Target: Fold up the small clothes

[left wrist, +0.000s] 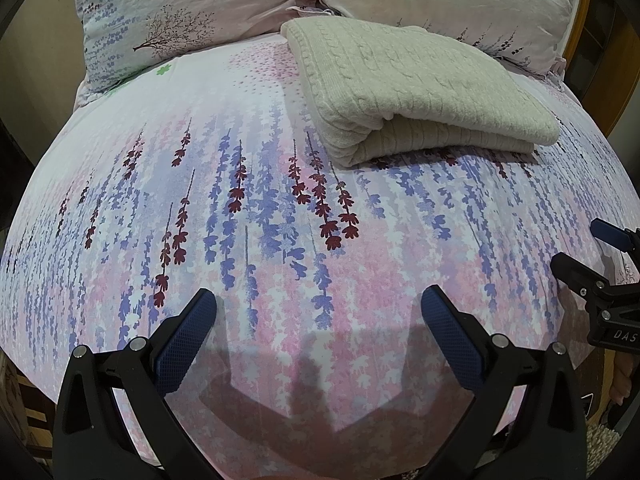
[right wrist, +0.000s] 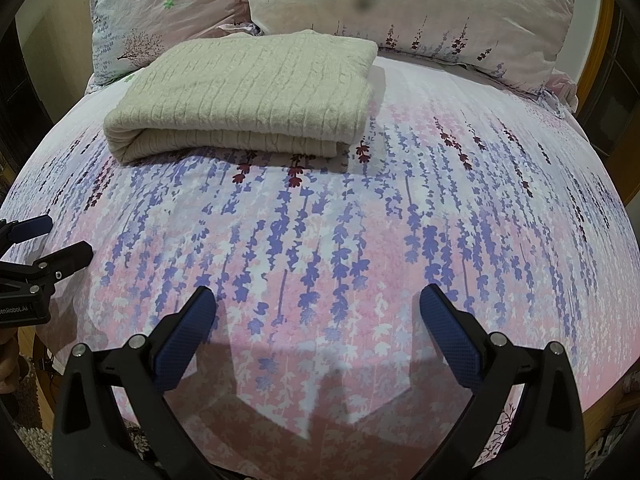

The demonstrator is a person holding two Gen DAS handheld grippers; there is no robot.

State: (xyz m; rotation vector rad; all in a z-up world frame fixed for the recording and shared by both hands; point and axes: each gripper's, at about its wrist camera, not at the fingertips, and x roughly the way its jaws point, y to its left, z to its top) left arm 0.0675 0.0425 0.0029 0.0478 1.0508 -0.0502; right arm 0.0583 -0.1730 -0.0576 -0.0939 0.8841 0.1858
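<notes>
My left gripper (left wrist: 319, 308) hangs spread wide over the flowered bedsheet (left wrist: 248, 216), nothing between its blue pads (left wrist: 180, 344), and only its own shadow lies on the cloth beneath. My right gripper (right wrist: 318, 308) is the same: jaws apart, empty, low over the near part of the bed. Each shows at the edge of the other's view, side by side and apart.

Farther out, toward the head of the bed, a cream cable-knit sweater (right wrist: 248, 96) lies on the sheet in a neat rectangular bundle, layers stacked and the rounded fold edge facing me. It is well apart from both grippers. Behind it two pillows (right wrist: 400, 12) in the matching print lean at the headboard.

As I judge it, the folding of this piece is done: the sweater is squared up and nobody is touching it. I see no other garment on the bed, so whether anything is left I cannot tell from here.
</notes>
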